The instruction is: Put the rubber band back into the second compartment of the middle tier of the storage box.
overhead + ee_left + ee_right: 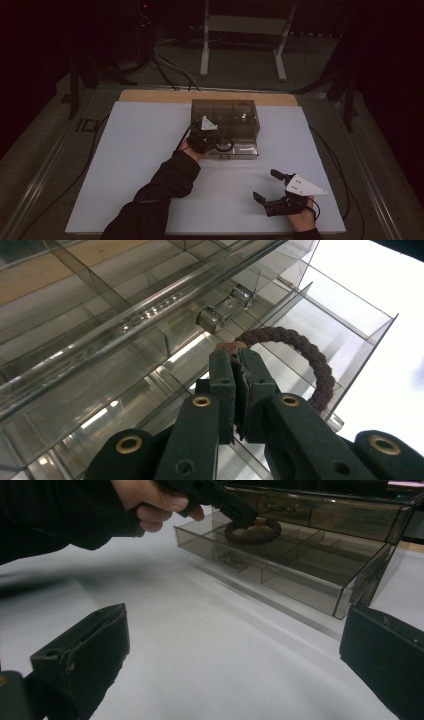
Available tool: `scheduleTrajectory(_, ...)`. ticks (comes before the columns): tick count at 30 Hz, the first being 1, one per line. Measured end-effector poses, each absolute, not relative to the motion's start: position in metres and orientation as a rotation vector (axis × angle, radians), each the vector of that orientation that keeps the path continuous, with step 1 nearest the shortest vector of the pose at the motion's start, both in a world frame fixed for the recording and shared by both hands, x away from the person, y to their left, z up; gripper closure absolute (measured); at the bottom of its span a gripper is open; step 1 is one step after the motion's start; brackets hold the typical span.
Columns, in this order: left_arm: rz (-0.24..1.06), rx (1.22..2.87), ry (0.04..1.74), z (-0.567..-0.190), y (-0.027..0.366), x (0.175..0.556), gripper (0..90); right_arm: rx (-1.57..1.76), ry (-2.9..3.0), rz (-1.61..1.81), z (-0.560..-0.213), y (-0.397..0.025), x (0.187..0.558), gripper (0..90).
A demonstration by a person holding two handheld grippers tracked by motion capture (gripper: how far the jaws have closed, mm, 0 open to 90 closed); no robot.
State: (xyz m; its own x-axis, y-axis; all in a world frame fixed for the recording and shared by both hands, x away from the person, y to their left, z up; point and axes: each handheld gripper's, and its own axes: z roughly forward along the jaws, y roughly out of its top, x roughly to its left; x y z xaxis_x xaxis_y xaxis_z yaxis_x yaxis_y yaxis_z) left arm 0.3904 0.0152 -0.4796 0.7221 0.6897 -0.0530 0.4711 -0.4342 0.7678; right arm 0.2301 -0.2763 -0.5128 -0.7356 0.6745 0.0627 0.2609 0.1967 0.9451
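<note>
A smoky clear plastic organiser box stands at the back middle of the white mat, its bottom drawer pulled out toward me. My left gripper is shut on a dark braided hair tie, holding it over the drawer's left compartments. In the left gripper view the jaws pinch the tie at its tan joint, with the drawer's dividers right beneath. My right gripper rests low over the mat at the front right, jaws wide apart with nothing between them.
The white mat covers most of a wooden board. Cables trail along the table's right and left sides. A white metal stand is on the floor beyond the table.
</note>
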Motion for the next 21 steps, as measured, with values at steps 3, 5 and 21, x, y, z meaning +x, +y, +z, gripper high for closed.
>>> scheduleTrajectory(3,0.357,2.126,0.870,-0.481,0.013,0.390,87.2,0.870,2.113,1.550,-0.513,-0.276,0.230,0.0)
scheduleTrajectory(5,0.365,2.132,0.870,-0.483,0.013,0.390,87.2,0.873,2.113,1.554,-0.513,-0.276,0.230,0.0)
scheduleTrajectory(21,0.438,2.186,0.830,-0.488,0.004,0.388,86.7,0.879,2.113,1.559,-0.513,-0.276,0.230,0.0)
